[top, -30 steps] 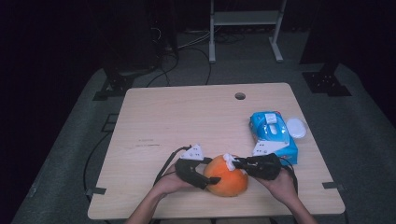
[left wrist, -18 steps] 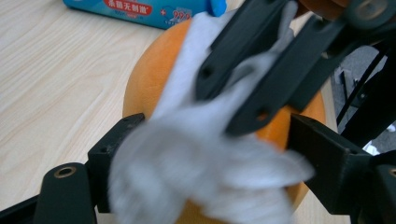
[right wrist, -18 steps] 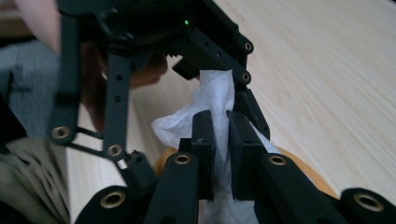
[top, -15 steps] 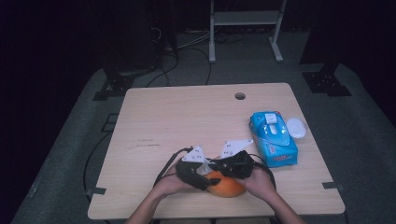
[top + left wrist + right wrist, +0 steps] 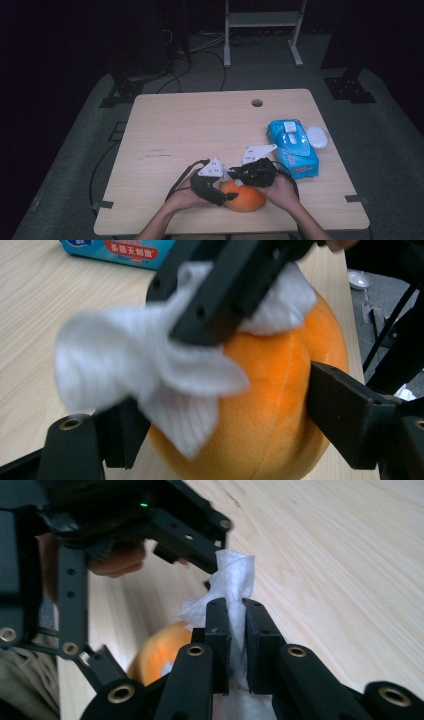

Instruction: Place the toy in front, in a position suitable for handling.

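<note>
left gripper (image 5: 226, 196) clasping orange plush (image 5: 245, 198), right gripper (image 5: 235, 175) above

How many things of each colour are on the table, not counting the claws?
Orange: 1, the plush orange toy
White: 2, the wipe and the round white lid
Blue: 1, the pack of wipes
Total: 4

Dark lab: lone table (image 5: 200, 125), floor cables (image 5: 200, 47)
</note>
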The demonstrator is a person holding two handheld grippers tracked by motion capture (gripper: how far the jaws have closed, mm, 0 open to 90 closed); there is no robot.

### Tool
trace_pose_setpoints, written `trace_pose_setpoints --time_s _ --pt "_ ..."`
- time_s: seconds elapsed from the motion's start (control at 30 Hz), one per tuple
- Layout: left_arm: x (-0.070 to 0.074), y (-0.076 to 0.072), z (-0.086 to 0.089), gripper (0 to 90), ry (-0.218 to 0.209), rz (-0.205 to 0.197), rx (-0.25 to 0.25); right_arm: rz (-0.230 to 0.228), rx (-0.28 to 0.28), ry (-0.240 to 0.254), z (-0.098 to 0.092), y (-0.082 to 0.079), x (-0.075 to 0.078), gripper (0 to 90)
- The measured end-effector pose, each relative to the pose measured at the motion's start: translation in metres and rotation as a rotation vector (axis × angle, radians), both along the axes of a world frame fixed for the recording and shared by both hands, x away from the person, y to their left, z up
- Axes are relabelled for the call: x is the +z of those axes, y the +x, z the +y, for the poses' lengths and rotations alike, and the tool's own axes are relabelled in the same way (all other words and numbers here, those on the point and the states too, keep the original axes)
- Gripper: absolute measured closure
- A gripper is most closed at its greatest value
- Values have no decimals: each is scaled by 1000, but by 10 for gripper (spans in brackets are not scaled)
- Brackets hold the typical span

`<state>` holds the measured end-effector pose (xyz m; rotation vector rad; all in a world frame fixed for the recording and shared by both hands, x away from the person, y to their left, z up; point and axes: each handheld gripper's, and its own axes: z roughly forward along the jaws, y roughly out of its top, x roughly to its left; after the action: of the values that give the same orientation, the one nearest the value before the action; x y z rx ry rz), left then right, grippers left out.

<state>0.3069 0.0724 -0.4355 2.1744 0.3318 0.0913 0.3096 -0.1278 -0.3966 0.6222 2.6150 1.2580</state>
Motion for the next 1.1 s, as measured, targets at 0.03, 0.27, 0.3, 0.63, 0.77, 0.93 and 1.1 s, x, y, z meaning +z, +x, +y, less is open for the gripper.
trace_pose_setpoints --time_s 0.03,0.27,0.3,0.63,0.77,0.93,1.1 --pt "0 0 0 223 -1 4 0 3 -18 2 -6 2 1 815" --pt "1 3 4 169 -44 46 -4 -16 -60 20 -31 -9 5 814" --pt "4 5 6 137 -76 95 -22 -11 -56 37 -38 -15 4 814" --pt "-12 13 1 23 -65 288 -64 12 -7 107 -50 -45 -7 815" --pt "-11 9 0 168 -80 280 -114 5 -1 106 -52 -54 -7 815" --pt "8 3 3 319 -121 65 -76 -42 -28 133 -55 -54 7 816" --pt "16 3 7 312 -71 -134 -25 -100 -55 136 -49 -42 15 816"
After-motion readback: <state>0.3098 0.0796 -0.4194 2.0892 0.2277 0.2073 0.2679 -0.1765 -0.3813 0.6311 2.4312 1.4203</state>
